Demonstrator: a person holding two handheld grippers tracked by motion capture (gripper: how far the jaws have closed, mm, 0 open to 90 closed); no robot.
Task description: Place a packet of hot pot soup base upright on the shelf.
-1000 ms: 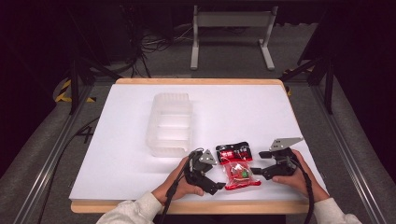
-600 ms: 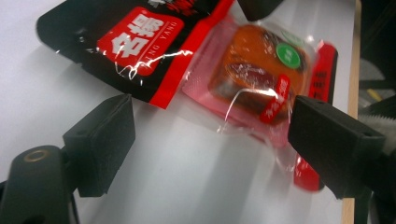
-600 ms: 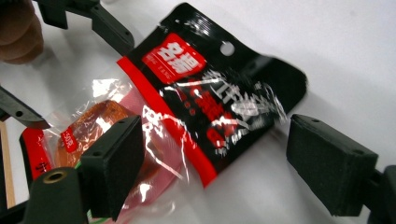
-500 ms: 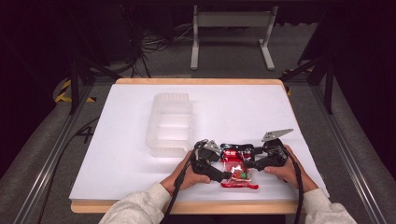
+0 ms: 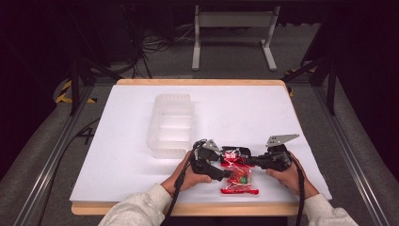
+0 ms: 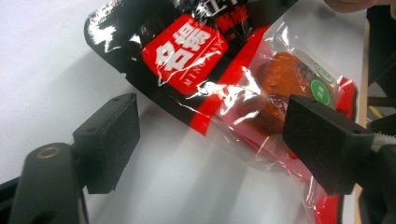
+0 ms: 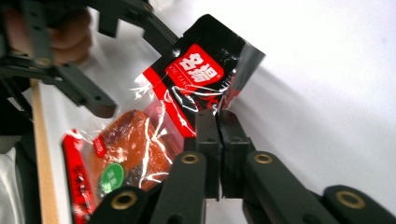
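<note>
Right gripper (image 7: 217, 116) moved in, fingers pinching snack packet (image 7: 196, 70).

the snack packet (image 5: 239, 175) lies on the table (image 5: 117, 155) near its front edge, between the left gripper (image 5: 221, 173) on its left and the right gripper (image 5: 249, 161) on its right. the plastic tray (image 5: 170, 124) sits behind and to the left of the packet, just behind the left gripper, near the table's middle.

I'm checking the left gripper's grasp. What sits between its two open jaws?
In the left gripper view, the left gripper stands open around the snack packet: its clear lower half and bare white table lie between the jaws.
</note>
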